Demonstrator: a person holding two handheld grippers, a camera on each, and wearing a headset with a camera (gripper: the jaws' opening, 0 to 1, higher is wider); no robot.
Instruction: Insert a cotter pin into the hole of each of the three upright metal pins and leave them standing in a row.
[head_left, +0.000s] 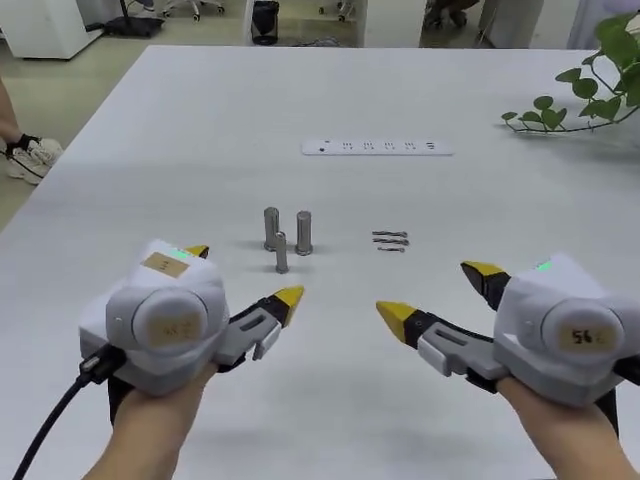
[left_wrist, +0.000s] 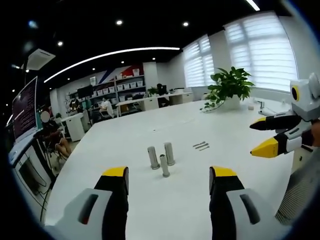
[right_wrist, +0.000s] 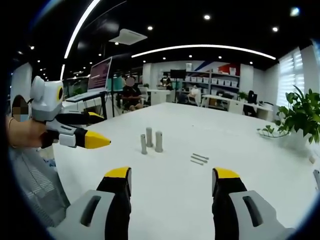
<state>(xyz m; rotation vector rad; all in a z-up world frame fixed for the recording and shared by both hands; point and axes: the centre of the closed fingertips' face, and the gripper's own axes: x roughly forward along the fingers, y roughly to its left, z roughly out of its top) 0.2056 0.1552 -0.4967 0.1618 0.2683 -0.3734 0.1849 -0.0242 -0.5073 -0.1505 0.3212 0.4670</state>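
Note:
Three grey metal pins (head_left: 284, 238) stand upright in a tight cluster at the middle of the white table; they also appear as the pins (left_wrist: 161, 157) and the pins (right_wrist: 151, 140). Three small cotter pins (head_left: 390, 240) lie side by side to their right, seen too as the cotter pins (left_wrist: 201, 145) and cotter pins (right_wrist: 199, 158). My left gripper (head_left: 243, 272) hovers open near the table's front, left of the pins, and my left gripper (left_wrist: 169, 172) holds nothing. My right gripper (head_left: 440, 290) is open at the front right, and the right gripper (right_wrist: 172, 173) is likewise unloaded.
A white power strip (head_left: 376, 148) lies farther back on the table (head_left: 200, 120). A leafy green plant (head_left: 590, 90) reaches in at the far right edge. A person's shoes (head_left: 30, 158) show on the floor at the left. People sit at desks beyond the table.

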